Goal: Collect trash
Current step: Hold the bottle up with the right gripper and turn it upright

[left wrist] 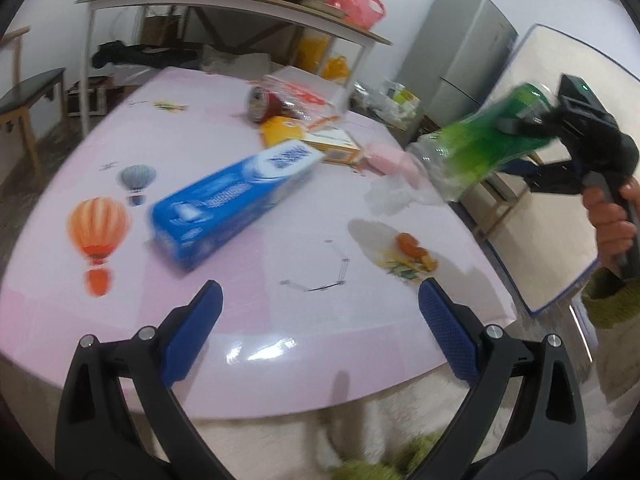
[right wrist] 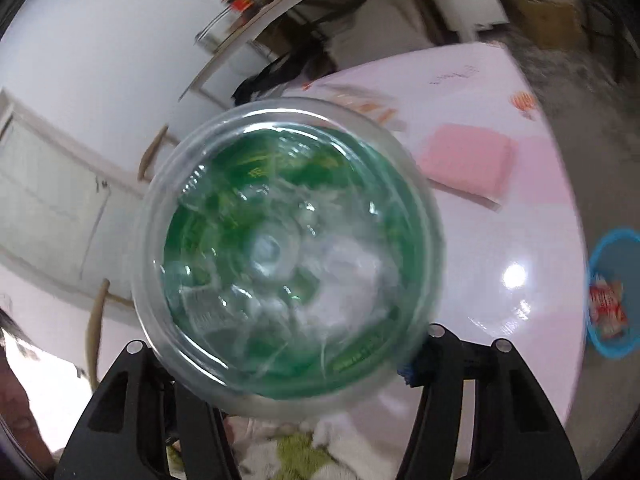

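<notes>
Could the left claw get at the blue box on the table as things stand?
Probably yes. The left claw is open and empty, and the blue box lies ahead of it on the table with bare tabletop between them. The right claw, off to the side, grips the green bottle.

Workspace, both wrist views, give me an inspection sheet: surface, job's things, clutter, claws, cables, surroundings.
Surface: pink table with balloon prints, glossy.
Job's things: green plastic bottle clamped in the right claw, off the table, its base toward the right wrist camera; blue basket beyond the table's edge with a red wrapper inside.
Clutter: blue box, red can on its side, yellow carton, pink pack, clear wrap, food scraps.
Claws: left claw open, empty, over the near table edge; right claw shut on the bottle.
Cables: nothing seen.
Surroundings: shelf with jars, grey fridge, bench.
</notes>
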`<state>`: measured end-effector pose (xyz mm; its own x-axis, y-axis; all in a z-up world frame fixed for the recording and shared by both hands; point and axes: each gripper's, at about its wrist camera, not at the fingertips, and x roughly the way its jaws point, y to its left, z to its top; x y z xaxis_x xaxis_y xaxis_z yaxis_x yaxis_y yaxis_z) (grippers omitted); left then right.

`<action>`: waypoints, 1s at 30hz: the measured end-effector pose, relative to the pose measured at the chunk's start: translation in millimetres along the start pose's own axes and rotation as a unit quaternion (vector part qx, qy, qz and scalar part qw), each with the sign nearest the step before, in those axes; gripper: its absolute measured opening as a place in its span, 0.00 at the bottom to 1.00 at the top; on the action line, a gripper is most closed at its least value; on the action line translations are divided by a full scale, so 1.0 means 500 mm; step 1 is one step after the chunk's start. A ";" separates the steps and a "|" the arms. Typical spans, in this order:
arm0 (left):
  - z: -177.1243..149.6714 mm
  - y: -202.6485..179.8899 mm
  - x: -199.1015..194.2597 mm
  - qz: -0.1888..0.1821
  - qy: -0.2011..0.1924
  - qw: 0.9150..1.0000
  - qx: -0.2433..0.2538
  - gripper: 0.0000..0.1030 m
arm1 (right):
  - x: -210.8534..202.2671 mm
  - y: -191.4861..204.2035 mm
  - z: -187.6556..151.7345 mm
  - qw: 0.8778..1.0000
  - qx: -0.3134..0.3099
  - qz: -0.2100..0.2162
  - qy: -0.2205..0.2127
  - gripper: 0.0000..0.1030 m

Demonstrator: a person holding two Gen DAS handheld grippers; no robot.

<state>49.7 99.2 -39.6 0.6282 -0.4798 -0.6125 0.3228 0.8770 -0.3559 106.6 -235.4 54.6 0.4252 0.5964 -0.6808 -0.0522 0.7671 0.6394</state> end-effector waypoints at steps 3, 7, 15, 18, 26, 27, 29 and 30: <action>0.009 -0.027 0.025 -0.016 0.004 1.000 0.010 0.92 | -0.070 -0.048 -0.026 0.999 0.026 -0.002 -0.021 0.53; 0.017 -0.060 0.056 -0.027 0.014 0.999 0.023 0.92 | -0.117 -0.092 -0.062 0.998 0.050 0.015 -0.032 0.53; 0.002 -0.102 0.088 -0.034 0.037 0.998 0.039 0.92 | -0.041 -0.151 -0.048 0.998 0.039 0.022 0.049 0.52; -0.004 -0.105 0.092 -0.028 0.043 0.998 0.028 0.92 | 0.017 -0.168 -0.017 0.997 0.039 0.012 0.067 0.51; -0.001 -0.111 0.088 -0.009 0.042 0.999 0.030 0.92 | 0.136 -0.179 0.013 0.994 0.004 -0.086 0.062 0.52; 0.000 -0.113 0.090 -0.011 0.041 0.999 0.031 0.92 | 0.136 -0.175 0.007 0.994 -0.005 -0.095 0.055 0.54; 0.002 -0.118 0.096 -0.013 0.043 0.998 0.037 0.92 | 0.127 -0.164 -0.009 0.992 -0.021 -0.113 0.043 0.57; 0.004 -0.120 0.100 -0.014 0.045 0.998 0.040 0.92 | 0.124 -0.163 -0.014 0.992 -0.024 -0.115 0.042 0.58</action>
<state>63.3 22.6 -47.5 0.5533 -0.5009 -0.6655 0.3962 0.8611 -0.3187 130.9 -259.2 -42.2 0.3541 0.4212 -0.8350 -0.0071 0.8940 0.4480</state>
